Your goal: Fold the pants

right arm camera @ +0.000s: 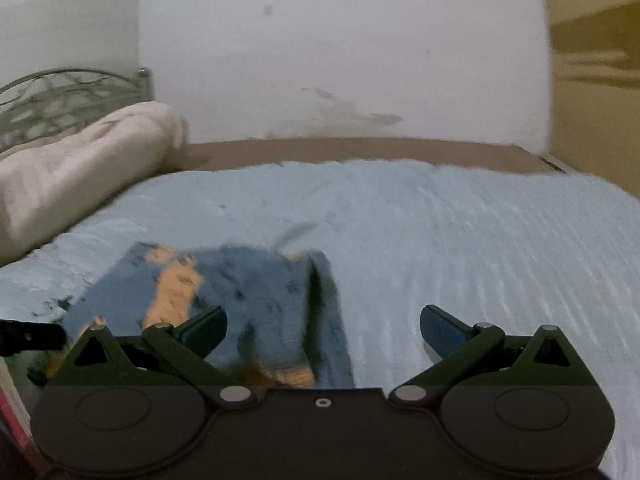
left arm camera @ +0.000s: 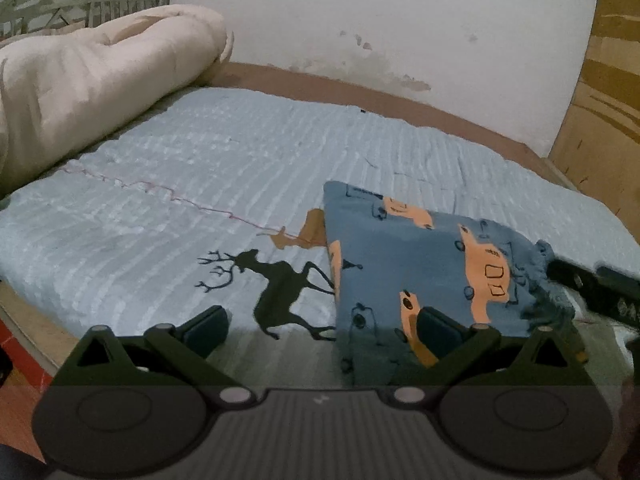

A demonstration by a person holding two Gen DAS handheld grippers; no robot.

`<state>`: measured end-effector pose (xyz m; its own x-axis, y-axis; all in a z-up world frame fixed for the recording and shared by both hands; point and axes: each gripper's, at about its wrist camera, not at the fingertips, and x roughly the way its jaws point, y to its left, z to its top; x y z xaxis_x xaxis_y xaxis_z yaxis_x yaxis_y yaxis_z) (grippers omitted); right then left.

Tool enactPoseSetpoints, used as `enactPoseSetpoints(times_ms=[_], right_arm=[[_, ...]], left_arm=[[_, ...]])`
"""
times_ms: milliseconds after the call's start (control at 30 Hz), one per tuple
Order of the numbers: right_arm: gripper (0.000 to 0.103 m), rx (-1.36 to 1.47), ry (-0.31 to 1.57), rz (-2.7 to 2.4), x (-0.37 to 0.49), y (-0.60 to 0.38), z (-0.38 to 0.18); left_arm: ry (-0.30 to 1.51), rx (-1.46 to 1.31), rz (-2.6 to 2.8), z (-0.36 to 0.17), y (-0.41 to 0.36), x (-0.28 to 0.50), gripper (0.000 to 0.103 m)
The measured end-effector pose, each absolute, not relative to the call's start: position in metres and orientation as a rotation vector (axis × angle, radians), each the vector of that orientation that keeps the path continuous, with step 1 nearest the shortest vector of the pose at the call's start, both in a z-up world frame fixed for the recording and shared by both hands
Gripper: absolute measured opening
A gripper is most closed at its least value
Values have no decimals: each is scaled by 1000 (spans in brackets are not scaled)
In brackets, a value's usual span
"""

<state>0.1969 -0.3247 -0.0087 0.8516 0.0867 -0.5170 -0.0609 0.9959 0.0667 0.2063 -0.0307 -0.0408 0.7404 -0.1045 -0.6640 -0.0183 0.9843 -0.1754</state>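
On the light blue bedspread (left arm camera: 200, 168), just beside its printed deer (left arm camera: 276, 292), the pants (left arm camera: 420, 264) lie as a compact folded stack, which suggests the fold is nearly complete and explains why your grippers carry nothing. Your left gripper (left arm camera: 322, 330) and right gripper (right arm camera: 323, 328) both hang above the stack's near edge with fingers spread wide, gripping nothing. The right wrist view is motion-blurred, each view hides the stack's near edge behind a gripper body, and beyond the deer the rolled cream quilt (left arm camera: 100, 76) is cut off.

Blue pants (left arm camera: 420, 264) with orange cars; pale-blue ribbed bedspread (left arm camera: 200, 168), black deer print (left arm camera: 276, 292).
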Motion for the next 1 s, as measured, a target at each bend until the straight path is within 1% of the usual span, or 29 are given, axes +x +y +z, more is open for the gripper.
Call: enactPoseSetpoints(times_ms=[100, 233, 433, 533, 733, 867, 1000], right_arm=[[102, 9, 543, 143, 228, -321, -8], [102, -75, 615, 84, 273, -326, -25], [102, -22, 654, 60, 299, -349, -40], [102, -10, 613, 71, 288, -349, -37], [102, 58, 564, 108, 236, -346, -22], [102, 49, 608, 93, 205, -348, -35], [102, 106, 599, 100, 187, -357, -43]], left_arm=[[750, -151, -34, -46, -36, 205, 102], [753, -147, -40, -48, -36, 202, 102], [757, -148, -41, -48, -36, 202, 102], [758, -151, -43, -49, -35, 202, 102], [754, -153, -45, -50, -35, 202, 102], [750, -154, -50, -51, -34, 200, 102], [749, -154, -52, -51, -34, 199, 102]])
